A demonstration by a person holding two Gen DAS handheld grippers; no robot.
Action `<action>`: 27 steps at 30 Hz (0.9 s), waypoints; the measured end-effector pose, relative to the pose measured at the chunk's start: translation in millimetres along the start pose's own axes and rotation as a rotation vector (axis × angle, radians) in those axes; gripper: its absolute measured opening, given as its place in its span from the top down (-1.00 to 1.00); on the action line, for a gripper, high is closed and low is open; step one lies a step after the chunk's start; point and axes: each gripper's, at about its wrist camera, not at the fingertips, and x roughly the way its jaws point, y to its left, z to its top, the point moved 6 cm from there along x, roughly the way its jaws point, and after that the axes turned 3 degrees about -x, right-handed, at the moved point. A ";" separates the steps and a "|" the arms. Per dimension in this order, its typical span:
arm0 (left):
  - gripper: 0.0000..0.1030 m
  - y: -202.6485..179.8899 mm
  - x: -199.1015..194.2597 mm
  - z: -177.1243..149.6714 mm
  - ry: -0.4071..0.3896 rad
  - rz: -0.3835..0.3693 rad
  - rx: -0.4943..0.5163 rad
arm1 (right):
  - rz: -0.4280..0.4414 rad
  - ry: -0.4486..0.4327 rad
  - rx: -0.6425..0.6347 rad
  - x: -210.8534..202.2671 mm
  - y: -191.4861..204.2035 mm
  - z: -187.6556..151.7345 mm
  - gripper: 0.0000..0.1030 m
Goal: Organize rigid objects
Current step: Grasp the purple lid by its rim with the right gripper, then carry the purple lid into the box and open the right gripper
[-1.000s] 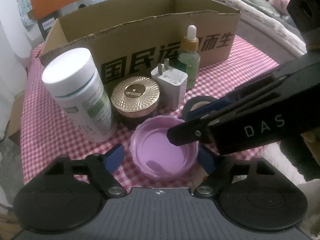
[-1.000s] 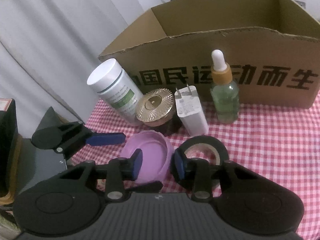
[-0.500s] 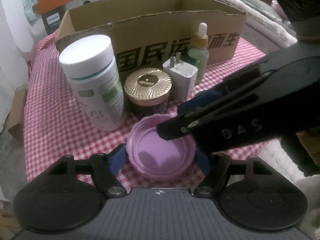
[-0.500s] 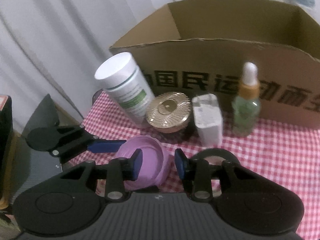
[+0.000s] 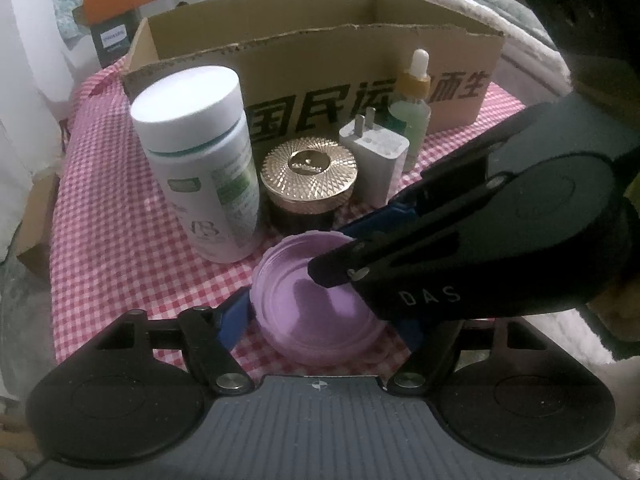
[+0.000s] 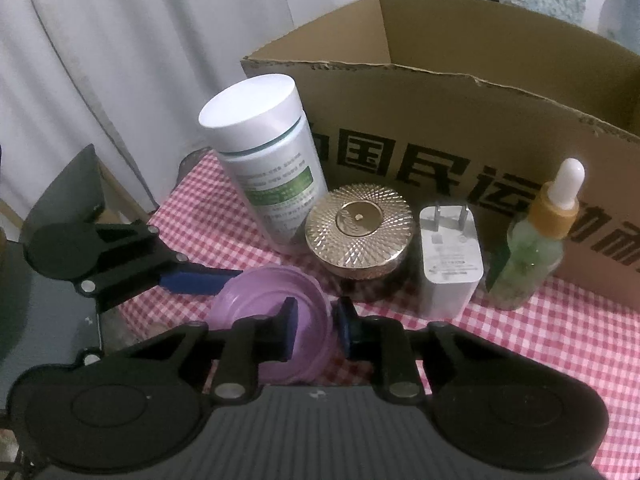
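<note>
Status: organizing is at an early stage; nothing is visible inside the cardboard box (image 6: 480,92), though its floor is hidden from both views. Working left to right from the right gripper (image 6: 314,330): the left gripper (image 5: 320,314) stands wide open, its fingers flanking the purple lid (image 5: 316,308) on either side; whether the pads touch the lid cannot be told. The right gripper is narrowed onto the lid's rim, one finger inside the lid and one outside; it appears closed on the rim, and the lid looks tilted off the checked bench (image 6: 520,344). Ahead and left of the right gripper stands the white bottle (image 6: 266,160); directly ahead is the gold-lidded jar (image 6: 360,232); ahead and right are the white charger plug (image 6: 450,260) and the green dropper bottle (image 6: 536,240). All four remain upright on the bench in front of the box. Remaining: place the lid, then the four items.
</note>
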 end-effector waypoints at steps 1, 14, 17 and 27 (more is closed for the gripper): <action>-0.44 0.3 -1.3 0.5 -0.003 0.000 -0.001 | 0.002 -0.003 0.001 -0.2 0.4 -0.2 0.57; -0.44 -4.0 -51.7 21.4 -0.142 0.051 0.012 | -0.008 -0.133 -0.043 -49.7 15.4 17.1 0.56; -0.44 -3.1 -70.8 35.0 -0.203 0.074 0.024 | -0.009 -0.197 -0.069 -72.1 22.2 31.4 0.56; -0.44 7.0 -108.8 110.2 -0.362 0.125 0.079 | -0.024 -0.368 -0.154 -122.0 23.8 104.7 0.56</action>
